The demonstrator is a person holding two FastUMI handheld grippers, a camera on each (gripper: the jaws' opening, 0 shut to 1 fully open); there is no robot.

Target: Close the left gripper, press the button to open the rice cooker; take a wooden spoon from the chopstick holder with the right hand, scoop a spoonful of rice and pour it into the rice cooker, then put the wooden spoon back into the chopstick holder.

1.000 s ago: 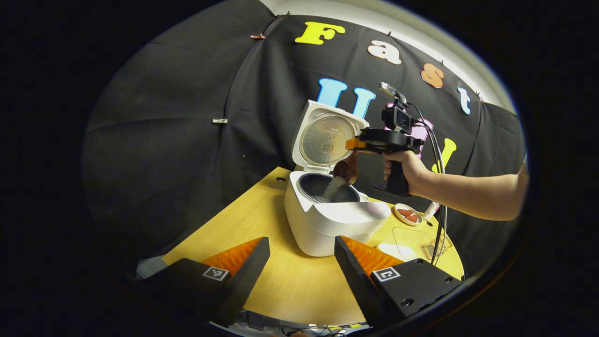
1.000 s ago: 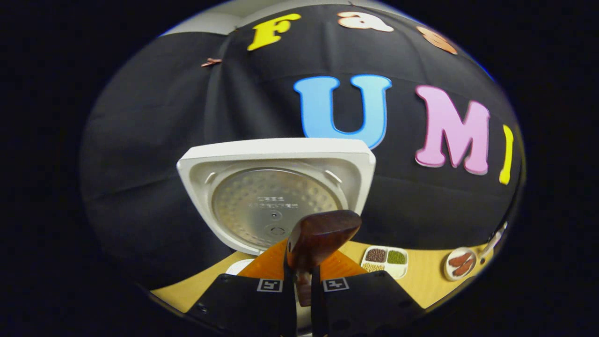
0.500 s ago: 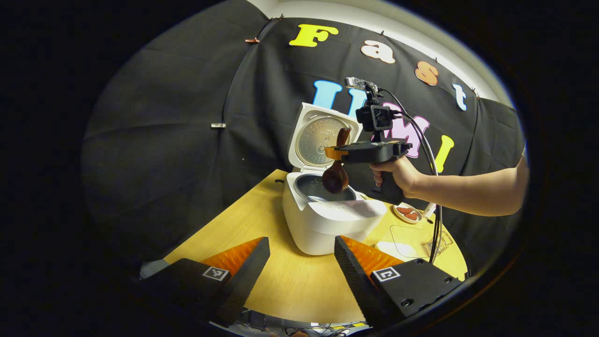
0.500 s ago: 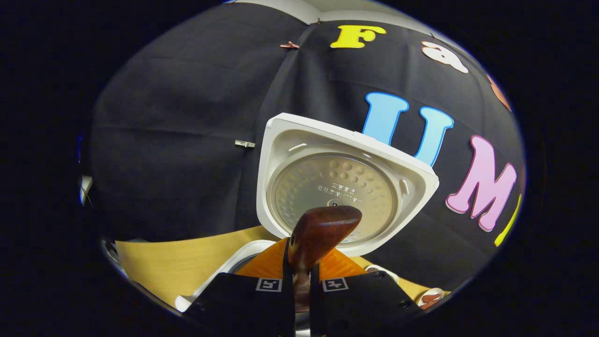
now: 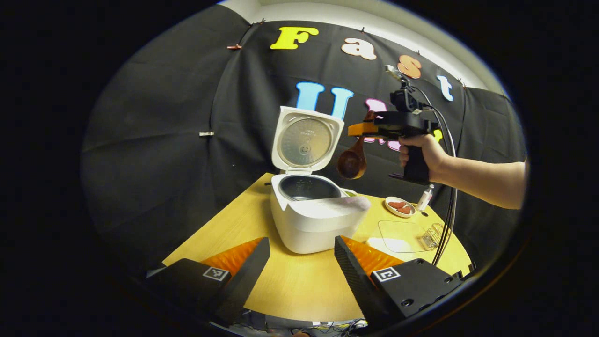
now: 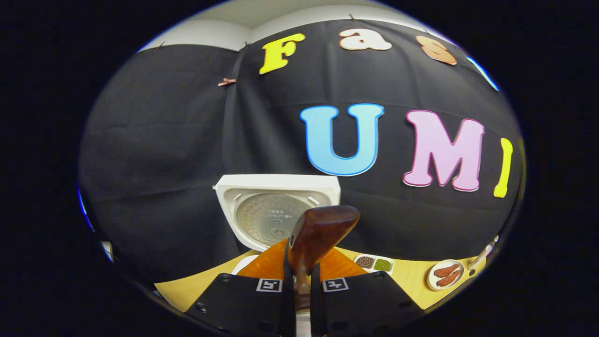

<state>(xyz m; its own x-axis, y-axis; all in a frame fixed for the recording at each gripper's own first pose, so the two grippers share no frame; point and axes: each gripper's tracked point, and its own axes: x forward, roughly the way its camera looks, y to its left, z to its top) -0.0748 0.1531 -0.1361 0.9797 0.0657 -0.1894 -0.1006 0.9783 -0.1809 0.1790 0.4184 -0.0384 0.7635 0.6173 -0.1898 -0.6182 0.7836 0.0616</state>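
The right gripper [image 6: 299,285] has its 2 fingers clamped on the handle of the wooden spoon [image 6: 318,234], and in the left gripper view that spoon [image 5: 352,161] hangs bowl-down in the air just right of the rice cooker [image 5: 313,215], level with its raised lid [image 5: 306,140]. The rice cooker sits open on the yellow bench [image 5: 299,281], dark inner pot exposed. The left gripper [image 5: 299,267] hovers low in front of the rice cooker, fingers spread apart and grasping nothing, while a small dish of red pieces [image 5: 398,206] lies right of the rice cooker.

Print on the rice cooker lid [image 6: 277,216] seems too small to read
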